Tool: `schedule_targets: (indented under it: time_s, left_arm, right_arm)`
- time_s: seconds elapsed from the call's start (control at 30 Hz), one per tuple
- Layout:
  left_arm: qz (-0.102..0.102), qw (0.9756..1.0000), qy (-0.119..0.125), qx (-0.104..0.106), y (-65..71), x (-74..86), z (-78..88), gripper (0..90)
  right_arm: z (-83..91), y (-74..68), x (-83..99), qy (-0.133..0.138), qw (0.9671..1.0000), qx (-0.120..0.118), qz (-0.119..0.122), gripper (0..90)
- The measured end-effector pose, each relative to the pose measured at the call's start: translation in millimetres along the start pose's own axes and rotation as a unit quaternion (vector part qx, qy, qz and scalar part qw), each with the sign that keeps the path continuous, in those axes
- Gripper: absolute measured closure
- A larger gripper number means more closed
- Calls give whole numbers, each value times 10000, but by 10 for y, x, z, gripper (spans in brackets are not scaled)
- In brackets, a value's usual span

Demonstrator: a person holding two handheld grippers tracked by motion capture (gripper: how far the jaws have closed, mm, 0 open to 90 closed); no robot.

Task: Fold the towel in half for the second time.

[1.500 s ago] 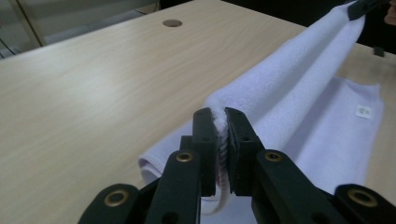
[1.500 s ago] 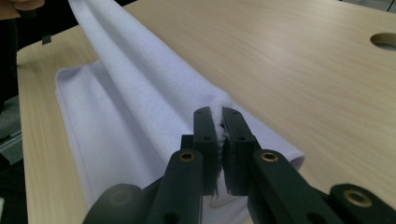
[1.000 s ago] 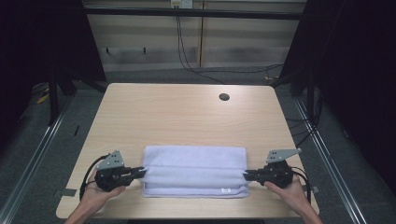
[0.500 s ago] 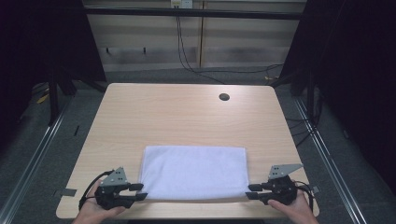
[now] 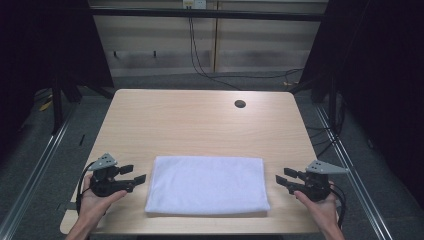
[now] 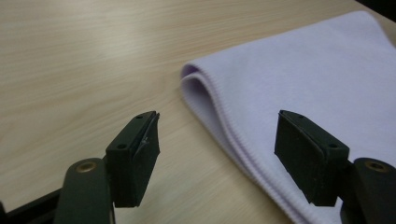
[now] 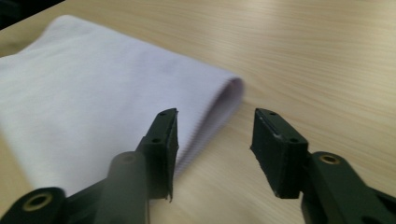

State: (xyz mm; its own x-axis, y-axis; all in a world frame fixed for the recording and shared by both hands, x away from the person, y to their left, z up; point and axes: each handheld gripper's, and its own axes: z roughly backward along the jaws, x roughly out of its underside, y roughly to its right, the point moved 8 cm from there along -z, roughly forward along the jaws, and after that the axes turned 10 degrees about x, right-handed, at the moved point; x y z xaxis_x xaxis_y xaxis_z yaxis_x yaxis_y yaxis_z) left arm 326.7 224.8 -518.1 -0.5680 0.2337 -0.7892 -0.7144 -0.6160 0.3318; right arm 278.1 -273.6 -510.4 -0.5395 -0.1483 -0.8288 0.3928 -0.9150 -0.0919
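On the near half of the table (image 5: 200, 120), the folded towel (image 5: 207, 184) is laid flat and released, the jaws of the left gripper (image 5: 134, 178) and right gripper (image 5: 284, 179) having just been opened, empty, just beside its short ends, so a fresh grip is judged to be called for next

Even bright light — dark, blurred edges

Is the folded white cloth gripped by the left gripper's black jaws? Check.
No: the left gripper stands open beside the folded white cloth, its pads clear of the edge.
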Motion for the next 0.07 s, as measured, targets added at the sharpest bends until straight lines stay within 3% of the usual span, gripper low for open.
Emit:
schedule_targets:
  time_s: [0.03, 0.07]
  left_arm:
    - [140, 9998, 85, 70, -13, 16, 8, 308]
    - [90, 9999, 30, -51, -36, 30, 17, 308]
  right_arm:
    - [-5, 43, 41, -87, 9999, 14, -125, 471]
    - [-12, 72, 83, -170, 9996, 56, -240, 406]
